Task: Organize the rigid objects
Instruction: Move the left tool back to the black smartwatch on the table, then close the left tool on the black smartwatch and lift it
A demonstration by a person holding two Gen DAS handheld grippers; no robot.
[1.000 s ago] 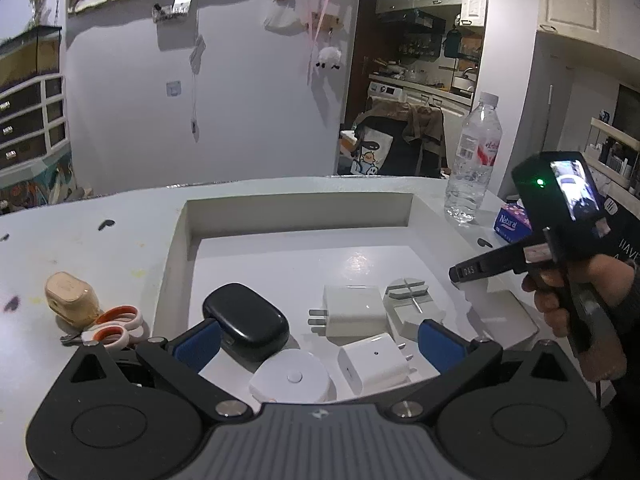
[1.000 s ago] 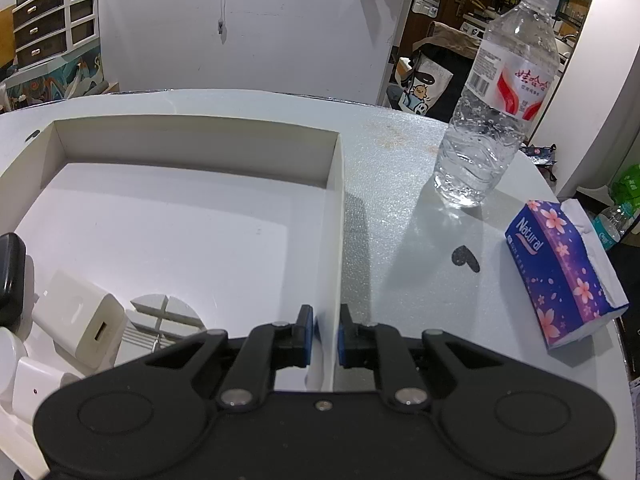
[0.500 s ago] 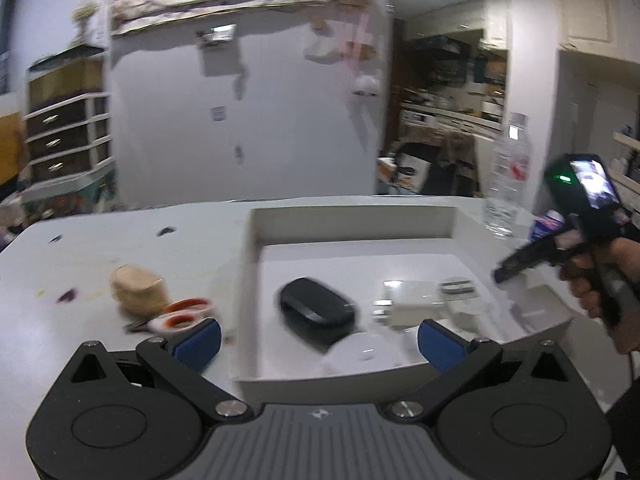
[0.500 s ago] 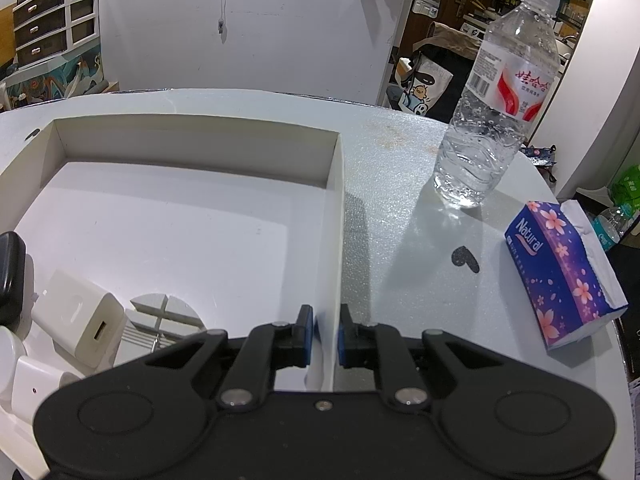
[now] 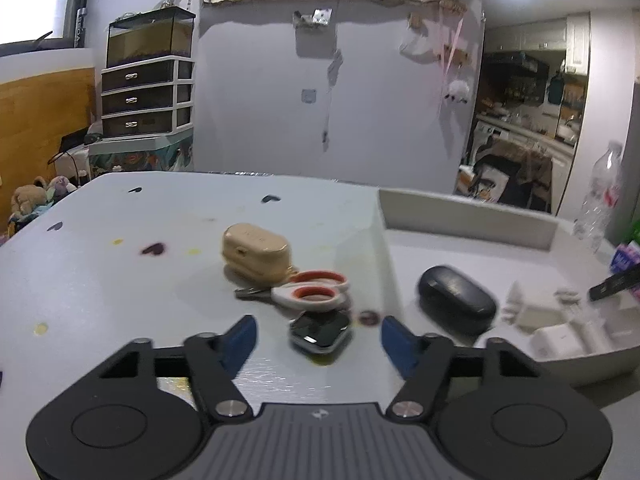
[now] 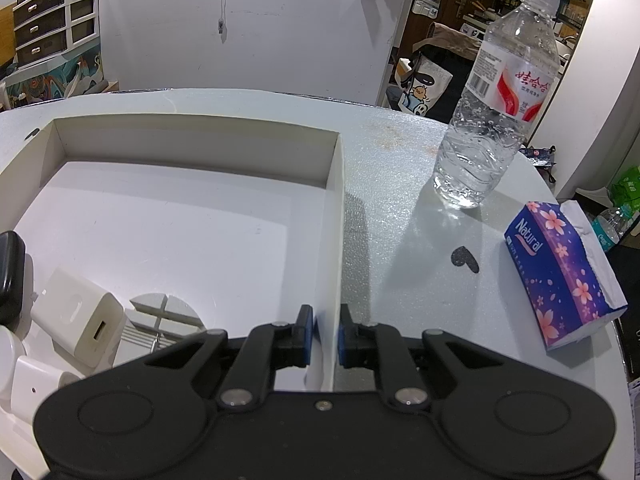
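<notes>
White tabletop [image 5: 120, 280] dotted with small dark and yellow marks fills the left wrist view, with a drawer unit and a pale wall behind. On it lie a beige case [image 5: 256, 254], orange-and-white scissors [image 5: 310, 292] just in front of it, and a small dark smartwatch body [image 5: 320, 330] nearer the camera. The left gripper [image 5: 318, 340] has its jaws apart and they have just been closing; the smartwatch body sits between the blue pads without either pad touching it. To the right stands a white tray [image 5: 464, 216] holding a black oval case [image 5: 456, 300] and white chargers [image 5: 556, 340], blurred.

From the right wrist view, the same tray [image 6: 192, 136] spreads to the left, with a white charger [image 6: 80, 320] and a round white adapter [image 6: 164, 312] near its close corner. The right gripper [image 6: 324, 334] is clamped on the tray's right wall, one pad on each side. Beyond the wall, on the table, stand a water bottle [image 6: 496, 120] and a purple tissue pack [image 6: 560, 276], well apart from the tray.
</notes>
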